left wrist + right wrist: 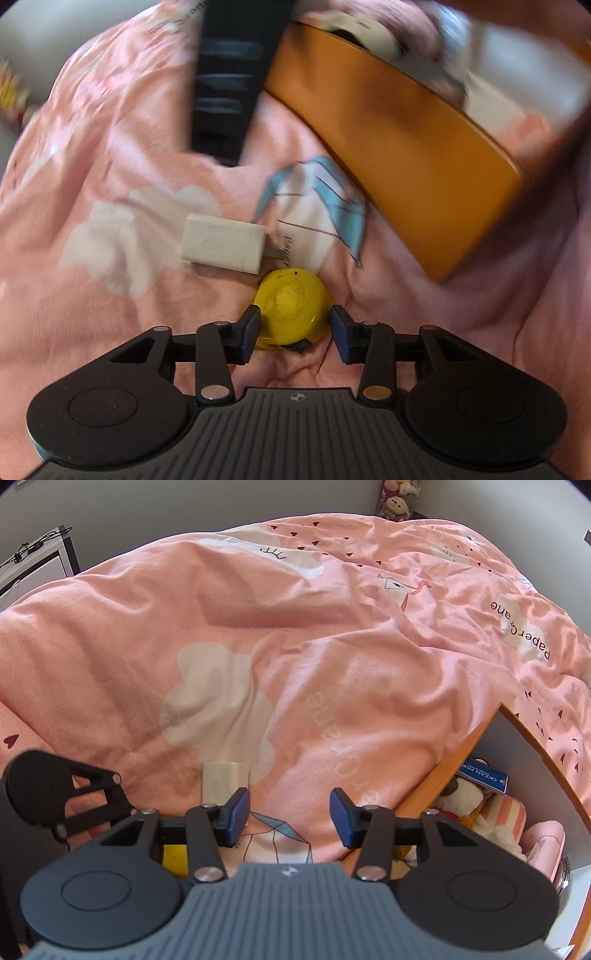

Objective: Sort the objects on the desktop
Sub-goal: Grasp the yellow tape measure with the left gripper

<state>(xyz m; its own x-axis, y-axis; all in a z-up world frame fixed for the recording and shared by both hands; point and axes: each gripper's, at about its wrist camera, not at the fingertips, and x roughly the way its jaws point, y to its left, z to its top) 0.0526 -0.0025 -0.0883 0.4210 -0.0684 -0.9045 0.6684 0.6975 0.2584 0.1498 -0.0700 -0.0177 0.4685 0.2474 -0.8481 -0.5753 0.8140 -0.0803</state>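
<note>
We work on a bed, not a bench: the pink duvet [295, 646] fills both views. The orange box [406, 147] runs from the upper middle to the right edge of the left wrist view; in the right wrist view its open mouth sits at lower right, with soft toys and a blue card already inside. A black strip-shaped object [225, 81] lies at upper centre, blurred. The white charger [223, 243] lies left of centre, its prongs pointing right.

Step in hand, as we judge it: pick up the yellow toy [291, 310] for sorting into the box. The left gripper [293, 332] has its jaws partly open around the toy, which sits between the blue pads at lower centre, its top poking beyond them. The left pad looks to be at the toy's edge, the right pad stands just clear; no grip yet. To do this well we would centre the jaws on the widest part, press down lightly into the soft duvet, then close squarely without catching fabric.

The right gripper [290, 819] hangs with jaws partly open, empty, over the duvet.
</note>
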